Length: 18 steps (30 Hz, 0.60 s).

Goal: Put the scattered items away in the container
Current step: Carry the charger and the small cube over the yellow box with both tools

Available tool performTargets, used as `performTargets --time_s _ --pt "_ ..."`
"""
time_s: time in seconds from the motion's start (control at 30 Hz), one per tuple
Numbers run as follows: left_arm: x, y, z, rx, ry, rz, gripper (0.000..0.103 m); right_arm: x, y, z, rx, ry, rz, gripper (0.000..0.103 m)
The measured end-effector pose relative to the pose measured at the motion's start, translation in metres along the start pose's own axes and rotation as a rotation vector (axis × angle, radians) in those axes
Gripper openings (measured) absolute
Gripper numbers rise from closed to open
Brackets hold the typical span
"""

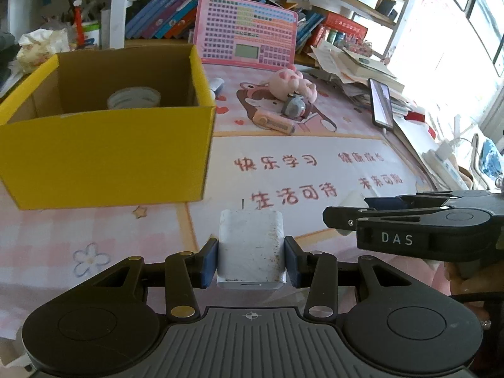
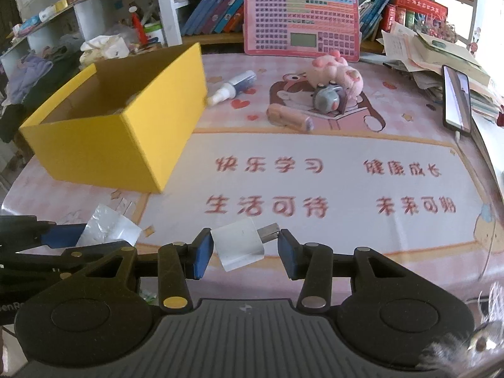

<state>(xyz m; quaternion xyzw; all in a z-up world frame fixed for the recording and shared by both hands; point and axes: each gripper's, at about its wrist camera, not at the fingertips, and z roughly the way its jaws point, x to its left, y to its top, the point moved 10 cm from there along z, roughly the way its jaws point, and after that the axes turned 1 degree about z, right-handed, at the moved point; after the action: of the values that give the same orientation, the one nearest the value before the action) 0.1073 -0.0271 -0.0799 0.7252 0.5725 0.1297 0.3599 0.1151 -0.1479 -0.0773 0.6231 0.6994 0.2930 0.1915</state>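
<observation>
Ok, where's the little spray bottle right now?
In the right wrist view the spray bottle lies on the mat at upper centre-left, beside the yellow box's right wall, left of the pink plush toy.

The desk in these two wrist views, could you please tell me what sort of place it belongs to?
Most likely a child's study desk at home: a cartoon desk mat printed with study slogans, a pink learning tablet propped against shelves of children's books, and a pink plush toy lying on the mat.
</observation>
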Motion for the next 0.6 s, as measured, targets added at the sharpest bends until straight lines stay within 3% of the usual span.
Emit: performTargets --time_s 0.6 --pt "0.060 -0.043 -0.048 0.002 0.017 -0.046 0.042 0.087 -0.032 -0.008 0.034 0.048 -0.065 0.043"
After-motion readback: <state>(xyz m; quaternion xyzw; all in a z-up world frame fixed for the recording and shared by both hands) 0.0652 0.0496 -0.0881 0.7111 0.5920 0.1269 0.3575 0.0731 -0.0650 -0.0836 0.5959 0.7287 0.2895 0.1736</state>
